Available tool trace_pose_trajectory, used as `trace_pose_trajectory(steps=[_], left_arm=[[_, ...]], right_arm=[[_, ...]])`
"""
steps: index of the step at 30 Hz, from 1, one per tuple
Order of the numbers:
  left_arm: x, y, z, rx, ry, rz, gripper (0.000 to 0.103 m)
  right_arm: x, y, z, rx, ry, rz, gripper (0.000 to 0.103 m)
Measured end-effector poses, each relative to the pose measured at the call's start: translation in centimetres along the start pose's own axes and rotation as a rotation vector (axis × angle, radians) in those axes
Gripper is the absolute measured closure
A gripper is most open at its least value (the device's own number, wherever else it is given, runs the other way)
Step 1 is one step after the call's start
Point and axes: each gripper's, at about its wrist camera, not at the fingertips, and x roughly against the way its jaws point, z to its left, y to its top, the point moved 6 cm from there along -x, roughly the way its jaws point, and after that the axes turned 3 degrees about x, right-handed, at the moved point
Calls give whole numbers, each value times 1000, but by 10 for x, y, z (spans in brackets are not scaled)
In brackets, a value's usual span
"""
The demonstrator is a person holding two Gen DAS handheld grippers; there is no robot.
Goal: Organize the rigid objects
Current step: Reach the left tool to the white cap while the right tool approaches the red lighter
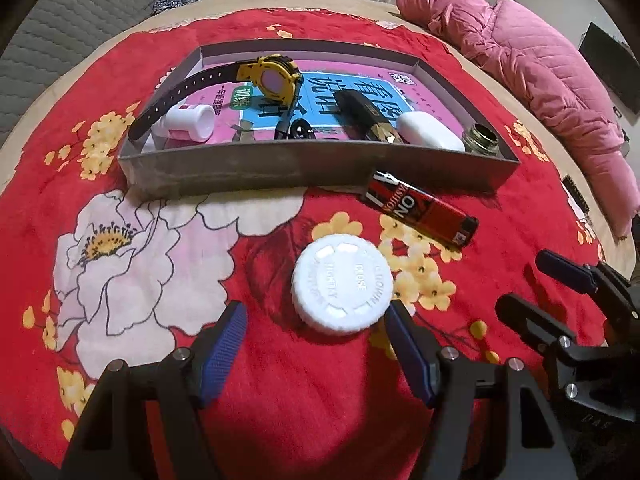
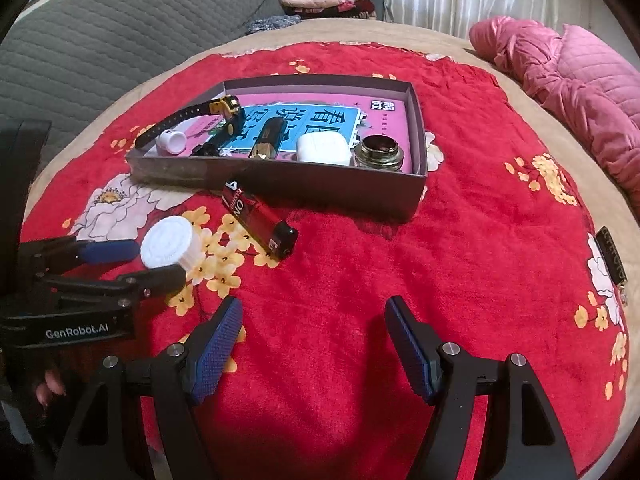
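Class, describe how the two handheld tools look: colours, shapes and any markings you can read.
Both tools, left and right, match: black angular frames with silver round pivot pins, and two tapered fingers faced with blue textured pads. The left tool's body carries white "GenRobot.AI" lettering. No cables or sleeves show.

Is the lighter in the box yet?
No, the lighter lies on the red blanket, just outside the box.
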Motion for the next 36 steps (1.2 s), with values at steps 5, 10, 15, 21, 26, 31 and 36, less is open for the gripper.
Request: trace_pose_trajectory(steps=[5, 10, 15, 21, 26, 31, 36], left_arm=[[-2, 5, 6, -3, -13, -3, 32], [-4, 10, 10, -7, -33, -6, 32], [-6, 12, 16, 7, -61, -7, 32], [-8, 16, 22, 19, -73, -10, 32], [-8, 19, 26, 25, -84, -11, 32], [-8, 21, 32, 33, -113, -10, 33], [-8, 20, 30, 7, -100, -11, 33]], right_arm=[[-1, 5, 2, 12, 14, -14, 28], [-8, 23, 12, 110, 5, -44, 28], [-27, 34, 17, 149, 12, -14, 28], [-47, 46, 21, 181, 22, 2, 28], [-59, 56, 26, 197, 27, 4, 28], [-67, 60, 38, 214, 68, 14, 28], [-70, 56, 47, 255, 75, 23, 28]])
